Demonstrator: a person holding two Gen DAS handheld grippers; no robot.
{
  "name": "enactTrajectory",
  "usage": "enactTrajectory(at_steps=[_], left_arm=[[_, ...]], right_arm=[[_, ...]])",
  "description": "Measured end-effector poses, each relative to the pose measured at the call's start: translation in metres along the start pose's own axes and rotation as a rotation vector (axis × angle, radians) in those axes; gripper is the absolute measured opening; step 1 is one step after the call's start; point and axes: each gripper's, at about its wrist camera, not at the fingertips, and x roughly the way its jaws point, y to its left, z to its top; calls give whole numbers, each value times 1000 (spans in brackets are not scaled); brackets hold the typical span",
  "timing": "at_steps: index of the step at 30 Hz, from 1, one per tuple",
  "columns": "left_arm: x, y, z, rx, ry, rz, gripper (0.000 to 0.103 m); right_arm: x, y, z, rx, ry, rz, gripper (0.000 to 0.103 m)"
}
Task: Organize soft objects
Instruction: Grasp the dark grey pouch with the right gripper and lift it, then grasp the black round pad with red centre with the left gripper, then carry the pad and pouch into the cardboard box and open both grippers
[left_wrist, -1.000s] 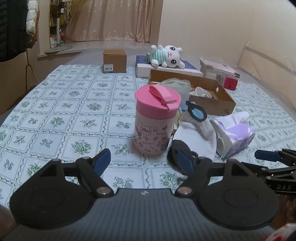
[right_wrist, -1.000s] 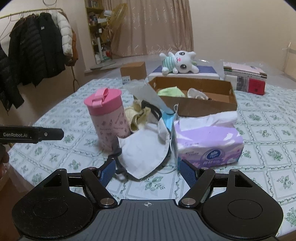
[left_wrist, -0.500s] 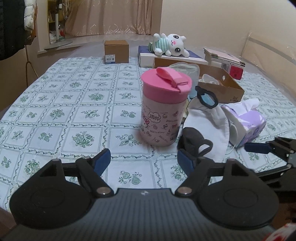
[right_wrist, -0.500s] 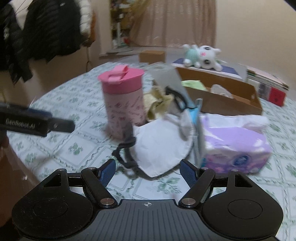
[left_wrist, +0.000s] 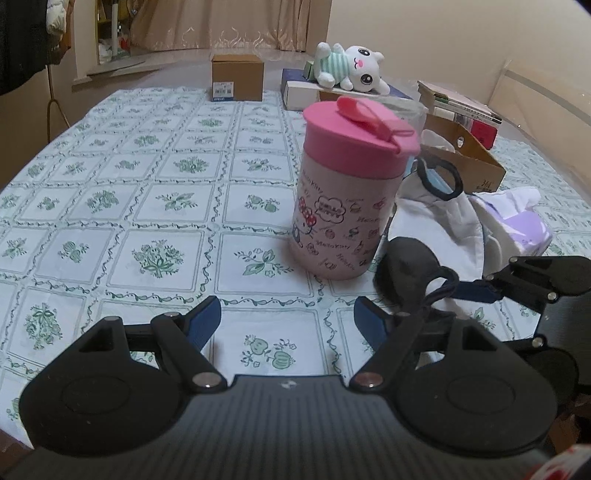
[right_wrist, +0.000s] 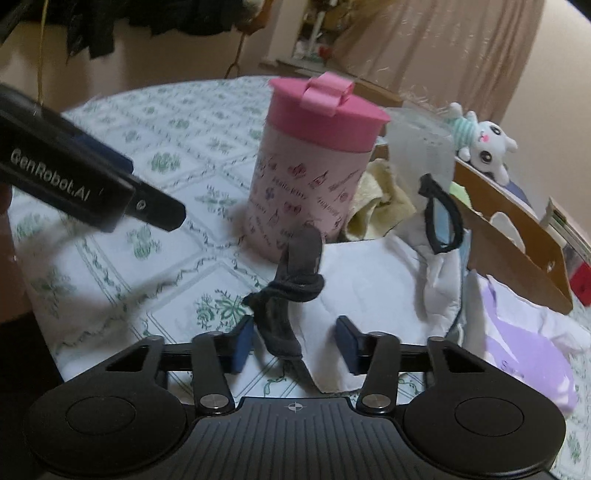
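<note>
The right gripper (right_wrist: 294, 345) has just been closing its jaws, and they now stand half apart with a dark grey, limp strip of knitted cloth, sock-like and twisted (right_wrist: 291, 288), lying between the blue pads; the left pad sits right against the cloth, the right pad stands clear of it, so nothing is pinched. That gripper is tilted downward and rolled to one side over the table edge. The dark cloth rests on a flat white face mask (right_wrist: 369, 288) of soft, creased fabric, with a black elastic loop (right_wrist: 441, 221) standing up behind it. Just beyond stands a cylindrical pale pink cup (right_wrist: 310, 184) printed with small cartoons, capped by a smooth bright pink lid with a folded strap. A crumpled yellowish cloth (right_wrist: 380, 199) lies beside the cup, and a purple soft pack of tissues (right_wrist: 524, 354) lies to the right, touching the mask. The left gripper (left_wrist: 287, 321) hangs angled down over the green-flowered tablecloth (left_wrist: 147, 206), its jaws wide apart with only bare cloth between them, near the cup. Behind are a shallow open cardboard box (left_wrist: 476, 162), a small closed carton (left_wrist: 238, 75), and a white plush bunny in a striped shirt (left_wrist: 351, 66) lying on a flat box.
</note>
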Motion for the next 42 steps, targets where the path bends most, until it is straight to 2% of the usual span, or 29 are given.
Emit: enactTrajectory(at_steps=[4,13,19,24,28,33,37,38,39,42], left_arm=[[3,0,0,5,4,-6,77],[-1,-15,1,63,-10,-41,76],[8,-39,2,143,-26,-118,73],[31,-68,4,250,-16,-171,73],[56,-86,3,325,23,-196,74],[77,-94,2,367,48,-211,74],[84,-100,0,398,38,-218,74],[84,-101,-1,397,38,-215,70],[83,-102,-1,392,39,-216,62],[80,-105,-1,401,42,-200,55]], right_arm=[[1,2,0,-32,-4,-17,10],[-47,-31,7,171,-120,-70,8],[-80,-54,3,268,-174,-127,8],[-94,-74,-7,354,-188,-141,8],[-97,-84,-12,383,-190,-141,8],[-97,-93,-17,439,-193,-92,8],[-96,-96,-23,461,-180,-82,8],[-95,-96,-24,465,-177,-81,8],[-95,-97,-25,470,-174,-80,8],[-97,-97,-27,480,-177,-78,8]])
